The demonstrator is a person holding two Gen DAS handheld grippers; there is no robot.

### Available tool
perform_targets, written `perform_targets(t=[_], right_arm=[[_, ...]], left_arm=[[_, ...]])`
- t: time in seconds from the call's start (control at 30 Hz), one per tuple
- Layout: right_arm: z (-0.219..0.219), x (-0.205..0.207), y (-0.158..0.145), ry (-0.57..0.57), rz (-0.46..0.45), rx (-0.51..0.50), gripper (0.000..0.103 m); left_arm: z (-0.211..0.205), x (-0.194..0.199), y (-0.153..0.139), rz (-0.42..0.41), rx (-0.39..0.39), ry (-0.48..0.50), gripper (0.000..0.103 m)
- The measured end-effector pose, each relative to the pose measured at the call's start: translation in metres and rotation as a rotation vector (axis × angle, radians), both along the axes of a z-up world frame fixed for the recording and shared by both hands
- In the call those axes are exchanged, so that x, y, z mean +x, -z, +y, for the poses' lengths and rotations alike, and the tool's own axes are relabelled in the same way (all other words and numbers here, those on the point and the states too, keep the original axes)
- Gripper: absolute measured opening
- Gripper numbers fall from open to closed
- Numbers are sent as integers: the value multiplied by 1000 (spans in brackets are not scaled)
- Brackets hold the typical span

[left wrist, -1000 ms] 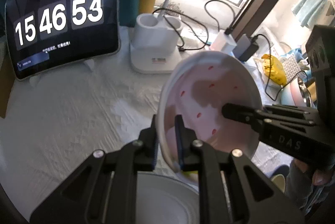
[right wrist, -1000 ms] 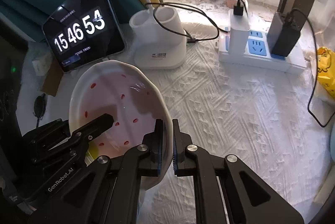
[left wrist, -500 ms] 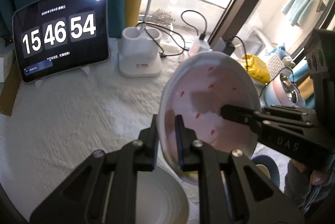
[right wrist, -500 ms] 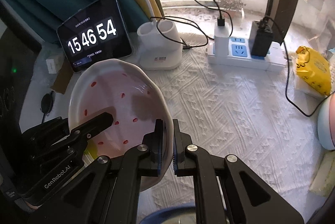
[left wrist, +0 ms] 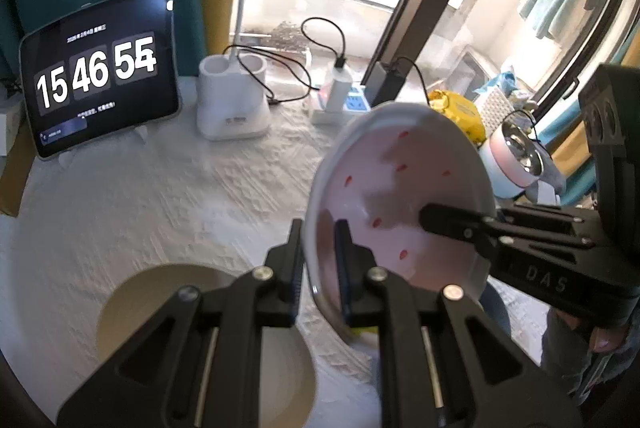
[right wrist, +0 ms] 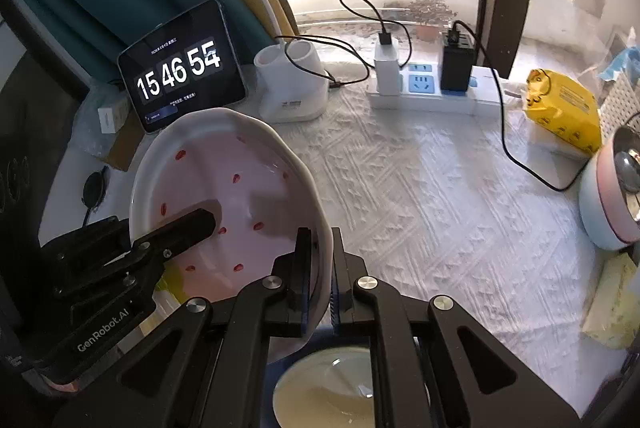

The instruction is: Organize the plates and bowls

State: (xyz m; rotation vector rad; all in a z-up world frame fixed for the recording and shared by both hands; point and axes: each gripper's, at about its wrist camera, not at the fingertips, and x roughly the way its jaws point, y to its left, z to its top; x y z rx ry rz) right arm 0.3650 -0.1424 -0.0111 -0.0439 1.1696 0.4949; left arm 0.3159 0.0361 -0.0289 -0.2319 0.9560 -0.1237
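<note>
The pink bowl [left wrist: 400, 195] with small red marks inside is held clear above the table, tilted, with its hollow facing the cameras. Both tongs grip it by the rim from opposite sides. The left gripper [left wrist: 318, 264] pinches the rim nearest its own camera, one finger outside the wall and one inside; in the right wrist view the same tool comes in from the lower left, its inner finger lying across the bowl's floor. The right gripper [right wrist: 320, 268] clamps the opposite rim edge the same way, pressed tight on the thin wall, with a hand [left wrist: 600, 340] just showing beneath its body in the left wrist view.

Below the bowl lie other dishes: a wide pale plate [left wrist: 132, 312] under the left tool and a cream bowl [right wrist: 332, 384] with a blue outer edge under the right one. A bit of yellow shows just under the pink bowl's low edge; what it is cannot be told.

The white textured tablecloth [right wrist: 420, 195] is bare through the middle. Along the far edge stand a tablet clock [right wrist: 182, 75], a white charging stand [right wrist: 292, 87] and a power strip [right wrist: 428, 87] with trailing cables. To the right sit a yellow packet [right wrist: 564, 115] and a pink and blue pot [right wrist: 612, 195].
</note>
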Motion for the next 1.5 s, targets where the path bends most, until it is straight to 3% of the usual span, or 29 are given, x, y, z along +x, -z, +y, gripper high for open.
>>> perform_targets(t=[0.73,1.5], right_arm=[[-55,-47,4,53,12,9,9],[-93,-90,29,104,66,9,9]], left_arm=[[-51,-35,18,35,-26,74,14],[-89,-61,41,76,-4,148,14]])
